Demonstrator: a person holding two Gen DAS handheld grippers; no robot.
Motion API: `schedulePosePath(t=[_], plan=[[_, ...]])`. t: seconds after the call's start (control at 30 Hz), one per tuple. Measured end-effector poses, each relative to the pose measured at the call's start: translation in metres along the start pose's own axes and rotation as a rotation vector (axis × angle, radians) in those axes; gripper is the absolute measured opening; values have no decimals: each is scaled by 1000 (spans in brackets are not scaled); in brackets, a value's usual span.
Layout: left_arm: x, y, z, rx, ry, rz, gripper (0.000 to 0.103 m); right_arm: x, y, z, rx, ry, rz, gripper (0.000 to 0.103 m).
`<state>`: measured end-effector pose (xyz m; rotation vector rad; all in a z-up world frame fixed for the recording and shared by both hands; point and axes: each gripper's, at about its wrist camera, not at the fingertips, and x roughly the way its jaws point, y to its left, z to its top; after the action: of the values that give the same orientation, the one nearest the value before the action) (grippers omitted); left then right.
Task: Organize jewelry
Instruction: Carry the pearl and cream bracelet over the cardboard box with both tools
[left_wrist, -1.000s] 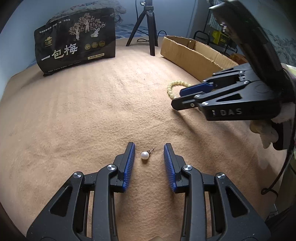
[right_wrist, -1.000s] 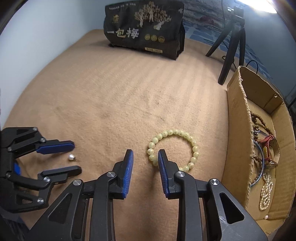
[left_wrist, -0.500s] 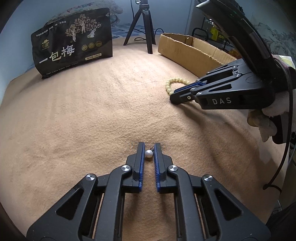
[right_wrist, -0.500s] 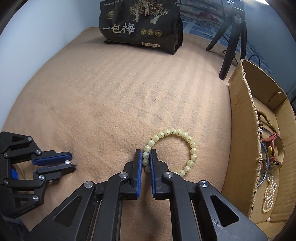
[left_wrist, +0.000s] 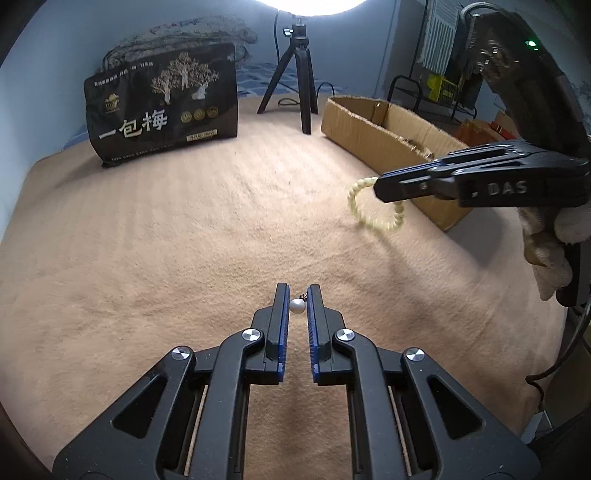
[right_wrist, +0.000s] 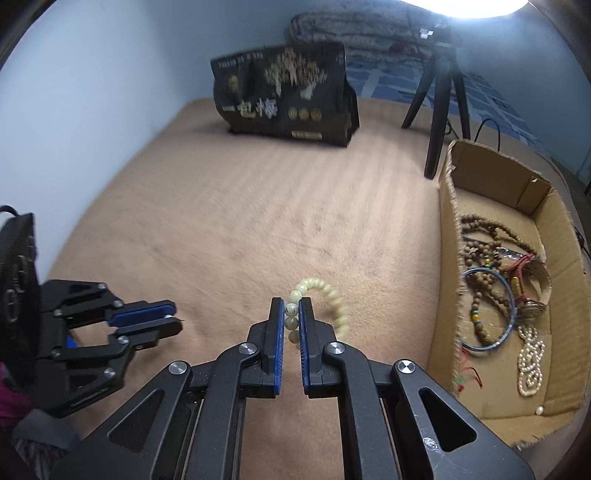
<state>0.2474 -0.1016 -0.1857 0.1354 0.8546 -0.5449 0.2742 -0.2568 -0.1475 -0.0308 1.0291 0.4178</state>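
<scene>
Right gripper (right_wrist: 291, 317), clamped on bracelet (right_wrist: 334, 299): box (right_wrist: 448, 266) at 2 o'clock, near. Left gripper (left_wrist: 297, 302), clamped on pearl (left_wrist: 296, 305): box farther.

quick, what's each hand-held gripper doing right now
left hand-held gripper: closed on the pearl earring
right hand-held gripper: closed on the pale bead bracelet

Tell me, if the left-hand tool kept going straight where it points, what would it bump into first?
Probably just the tan blanket: the left gripper, shut on the pearl earring, aims down at bare cloth. Depth is hard to judge.
</scene>
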Motion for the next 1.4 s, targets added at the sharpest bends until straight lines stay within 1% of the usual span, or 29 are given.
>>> schedulePosePath(t=[0.27, 0.5, 0.67, 0.83, 1.07, 1.4], plan=[[-15, -16, 15, 17, -42, -21, 8, -43, -6, 2, 22, -77, 29, 6], [-19, -35, 41, 28, -92, -57, 8, -77, -29, 2, 45, -146, 9, 6], [-13, -51, 65, 27, -123, -81, 8, -98, -58, 3, 77, -182, -38, 6], [-6, -68, 86, 41, -141, -99, 8, -106, -88, 9, 101, -196, -91, 6], [5, -98, 110, 86, -153, -117, 8, -109, -129, 14, 136, -200, -166, 6], [28, -138, 136, 153, -144, -133, 8, -103, -166, 27, 181, -211, -209, 6]])
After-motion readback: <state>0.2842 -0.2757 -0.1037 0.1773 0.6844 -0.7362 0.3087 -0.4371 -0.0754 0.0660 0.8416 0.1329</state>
